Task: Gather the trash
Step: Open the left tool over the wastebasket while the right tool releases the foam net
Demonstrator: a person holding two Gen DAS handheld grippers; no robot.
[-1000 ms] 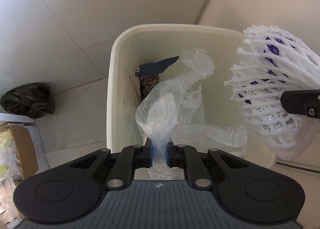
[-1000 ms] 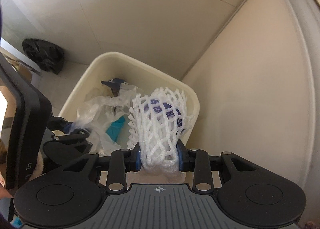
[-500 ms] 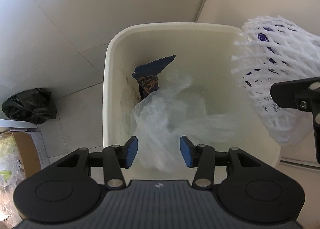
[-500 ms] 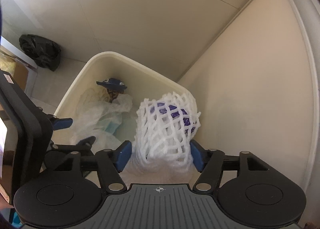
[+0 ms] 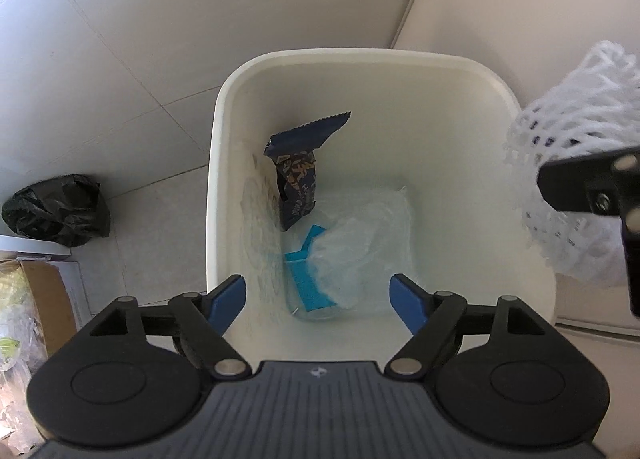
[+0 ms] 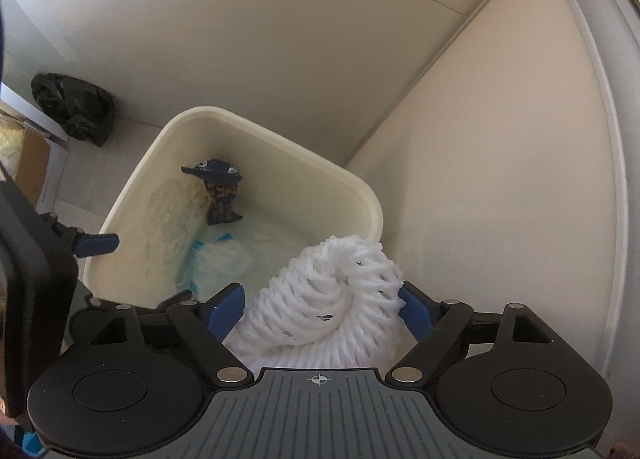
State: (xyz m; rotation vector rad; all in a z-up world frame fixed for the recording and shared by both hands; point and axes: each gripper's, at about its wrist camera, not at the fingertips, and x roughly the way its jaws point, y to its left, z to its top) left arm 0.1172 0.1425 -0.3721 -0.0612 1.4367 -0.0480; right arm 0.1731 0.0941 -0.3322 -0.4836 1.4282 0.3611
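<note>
Wrapper (image 5: 298,175) and plastic bag (image 5: 360,255) lie inside the bin (image 5: 216,163).

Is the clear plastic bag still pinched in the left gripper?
No: the left gripper stands open with nothing between its jaws, and the clear plastic bag lies at the bottom of the bin.

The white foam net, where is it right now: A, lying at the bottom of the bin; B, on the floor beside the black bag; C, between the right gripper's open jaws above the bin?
C: the white foam net sits between the blue pads of the right gripper, whose jaws have just been opening, over the rim of the bin.
</note>
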